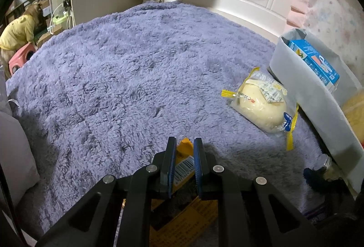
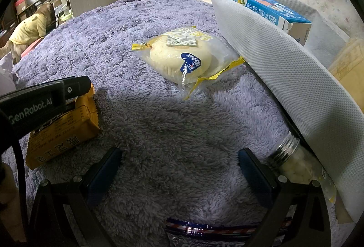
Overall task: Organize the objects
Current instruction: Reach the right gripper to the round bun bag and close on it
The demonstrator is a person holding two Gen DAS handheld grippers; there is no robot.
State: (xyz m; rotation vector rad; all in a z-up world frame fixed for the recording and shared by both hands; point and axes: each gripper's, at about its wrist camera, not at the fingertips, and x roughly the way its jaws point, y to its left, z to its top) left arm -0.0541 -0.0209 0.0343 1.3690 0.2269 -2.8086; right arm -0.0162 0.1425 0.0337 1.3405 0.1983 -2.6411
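Left gripper (image 1: 184, 144) clamped narrow on an orange snack packet (image 1: 185, 160), barcode showing between the jaws, packet lying on the fluffy purple blanket (image 1: 127, 69). From the right wrist view, same packet (image 2: 66, 128) sits off to the left of the right jaws, with the left gripper's black body on top of it.

Right gripper (image 2: 179, 162) spread wide, nothing between the jaws, just blanket (image 2: 177, 133) underneath.

Wrapped bun (image 2: 182, 56) straight ahead of the right jaws, clear bag with yellow edges, lying flat on the blanket, one corner touching the grey fabric bin (image 2: 273, 60). Seen from the left wrist, that bun (image 1: 261, 101) is ahead and to the right of the left jaws.

Bin holds a blue carton (image 2: 270, 12) tilted against its far wall, plus something yellow-tan deeper in, can't tell what. Same carton (image 1: 314, 62) visible from the left side too.

Clear jar (image 2: 295, 160) of small pale pieces with a metal screw neck lying on its side just right of the right jaws, against the bin's outer wall.
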